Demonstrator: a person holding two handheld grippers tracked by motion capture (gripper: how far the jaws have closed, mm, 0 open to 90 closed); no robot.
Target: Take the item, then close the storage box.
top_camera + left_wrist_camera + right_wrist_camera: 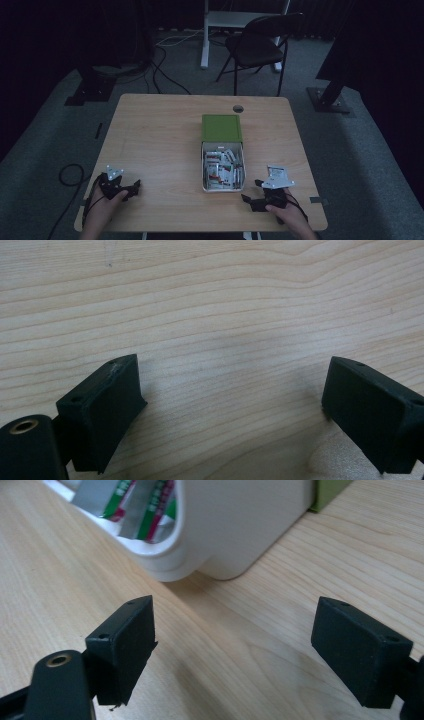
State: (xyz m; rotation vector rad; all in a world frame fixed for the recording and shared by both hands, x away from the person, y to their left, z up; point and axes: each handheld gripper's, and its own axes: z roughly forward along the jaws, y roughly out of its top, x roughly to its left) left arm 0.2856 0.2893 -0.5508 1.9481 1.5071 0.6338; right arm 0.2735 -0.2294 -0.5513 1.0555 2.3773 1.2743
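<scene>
A white box (222,187) holding several small red, green and white packets (221,167) stands mid-table, with its green lid (221,128) lying just behind it. My left gripper (134,188) rests open near the table's front left edge, over bare wood (220,330). My right gripper (254,194) rests open at the front right, its jaws pointing at the box's near right corner (225,535) a short way off. In the right gripper view, packets (150,505) show over the box rim. Nothing lies between either pair of jaws.
The wooden table (155,135) has a cable hole (238,108) near its far edge. A black folding chair (260,42) and a white desk leg (204,35) stand beyond it. Cables (165,75) lie on the grey carpet. Dark stands flank the table.
</scene>
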